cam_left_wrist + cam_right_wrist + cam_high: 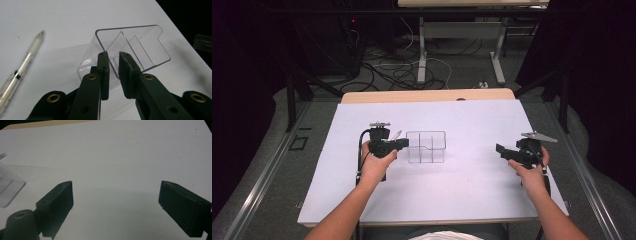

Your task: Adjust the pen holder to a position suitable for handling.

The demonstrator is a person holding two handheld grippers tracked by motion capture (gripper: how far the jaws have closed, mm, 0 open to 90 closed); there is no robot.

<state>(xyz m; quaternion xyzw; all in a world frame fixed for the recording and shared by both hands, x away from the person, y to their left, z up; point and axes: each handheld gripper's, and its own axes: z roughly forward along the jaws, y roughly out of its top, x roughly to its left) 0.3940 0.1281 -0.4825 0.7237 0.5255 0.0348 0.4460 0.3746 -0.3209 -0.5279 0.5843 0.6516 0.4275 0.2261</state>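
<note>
Left gripper [113, 55], jaws pinching the left wall of the clear plastic organizer [140, 45] at mid-table, has a pen [23, 63] just beside it, while the right gripper [116, 192] hovers spread wide, well apart at the right.

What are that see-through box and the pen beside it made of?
The box looks like clear hard plastic: the table shows through its glossy walls and dividers. The pen seems frosted, translucent plastic with a metal-looking tip, though that is hard to tell.
</note>
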